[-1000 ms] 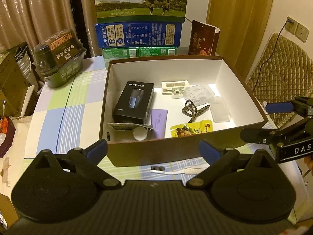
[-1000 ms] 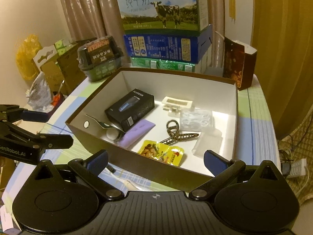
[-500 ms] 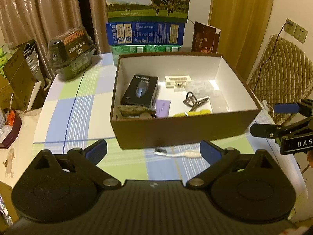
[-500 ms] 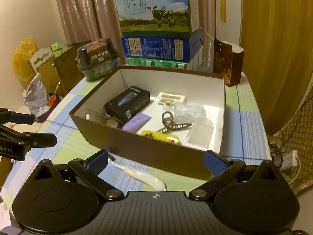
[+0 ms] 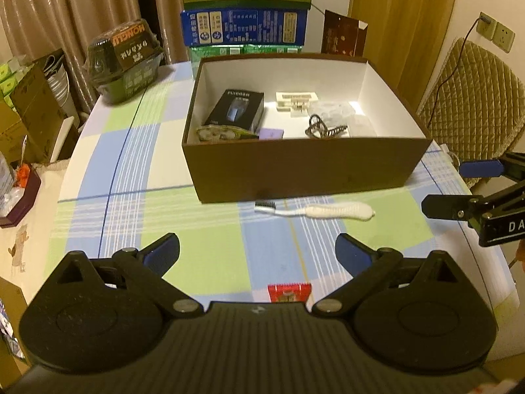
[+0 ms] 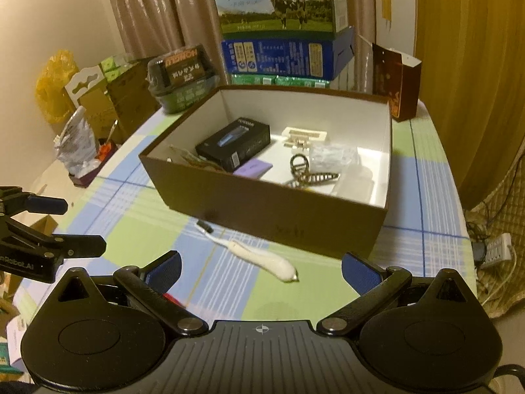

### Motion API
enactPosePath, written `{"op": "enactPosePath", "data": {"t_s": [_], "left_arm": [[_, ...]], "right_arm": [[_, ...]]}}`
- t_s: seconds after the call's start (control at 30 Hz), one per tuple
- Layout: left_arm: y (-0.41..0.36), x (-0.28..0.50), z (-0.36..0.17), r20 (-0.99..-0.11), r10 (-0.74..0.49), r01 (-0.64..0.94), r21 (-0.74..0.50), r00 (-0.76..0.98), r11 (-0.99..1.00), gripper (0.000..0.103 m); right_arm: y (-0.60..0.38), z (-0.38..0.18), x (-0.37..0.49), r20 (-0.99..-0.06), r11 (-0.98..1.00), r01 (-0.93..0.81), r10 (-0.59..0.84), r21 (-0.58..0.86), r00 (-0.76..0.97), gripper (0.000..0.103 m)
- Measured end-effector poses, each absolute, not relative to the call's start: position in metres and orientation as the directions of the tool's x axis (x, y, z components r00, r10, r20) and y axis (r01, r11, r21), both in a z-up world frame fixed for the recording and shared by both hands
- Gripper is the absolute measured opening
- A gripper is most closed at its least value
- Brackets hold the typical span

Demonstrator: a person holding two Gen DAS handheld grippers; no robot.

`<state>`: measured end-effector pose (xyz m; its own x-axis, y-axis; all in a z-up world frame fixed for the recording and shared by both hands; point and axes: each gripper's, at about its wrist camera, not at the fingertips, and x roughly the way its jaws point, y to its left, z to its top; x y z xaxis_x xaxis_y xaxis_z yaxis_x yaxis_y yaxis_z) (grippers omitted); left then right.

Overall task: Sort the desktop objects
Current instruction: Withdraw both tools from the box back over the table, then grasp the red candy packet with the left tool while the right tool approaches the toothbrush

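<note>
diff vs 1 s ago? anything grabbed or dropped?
Both grippers pulled back from the brown box: it looks farther off, and the toothbrush and a red packet have come into fuller view. Left gripper and right gripper stay open and empty; nothing grabbed or released. Box contents and toothbrush lie unchanged.

The box (image 5: 305, 167) sits at the centre of the surface (image 5: 203, 252), in the middle of the frame. Inside it, the shaver carton (image 5: 236, 111) lies at the left, the hair clip (image 5: 323, 128) right of centre, and a packet (image 5: 223, 133) leans in the lower left corner. Just below the box's near wall lies the toothbrush (image 5: 315, 210). A sachet (image 5: 288, 292) lies at the bottom centre. Stacked cartons (image 5: 244, 26) stand above the box, a tub (image 5: 126, 60) at upper left.
</note>
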<state>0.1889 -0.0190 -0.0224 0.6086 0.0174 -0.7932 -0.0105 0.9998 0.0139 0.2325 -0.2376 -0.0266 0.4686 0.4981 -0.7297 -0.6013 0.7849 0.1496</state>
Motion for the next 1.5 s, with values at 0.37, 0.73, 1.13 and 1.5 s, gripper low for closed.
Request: {"op": "enactPosePath", "data": {"t_s": [0.37,0.73,1.13,1.5], "left_arm": [[-0.028,0.172,-0.043,-0.829,0.017,-0.021,0.006,0.559,1.000,0.099],[-0.034,0.166,-0.057,-0.849,0.025,-0.038,0.006,0.528,0.999,0.099],[-0.033,0.161,-0.079,-0.869,0.032,-0.061,0.002,0.494,0.998,0.099],[-0.034,0.160,-0.099,-0.880,0.006,-0.042,-0.016,0.474,0.999,0.099]], "right_arm": [[-0.240,-0.046,0.224,-0.764,0.770,-0.618,0.493,0.161,0.415,0.101],[-0.244,-0.059,0.226,-0.781,0.769,-0.616,0.486,0.170,0.392,0.101],[-0.237,-0.079,0.220,-0.793,0.751,-0.649,0.464,0.117,0.394,0.101],[-0.237,-0.103,0.217,-0.815,0.756,-0.648,0.432,0.093,0.386,0.101]]}}
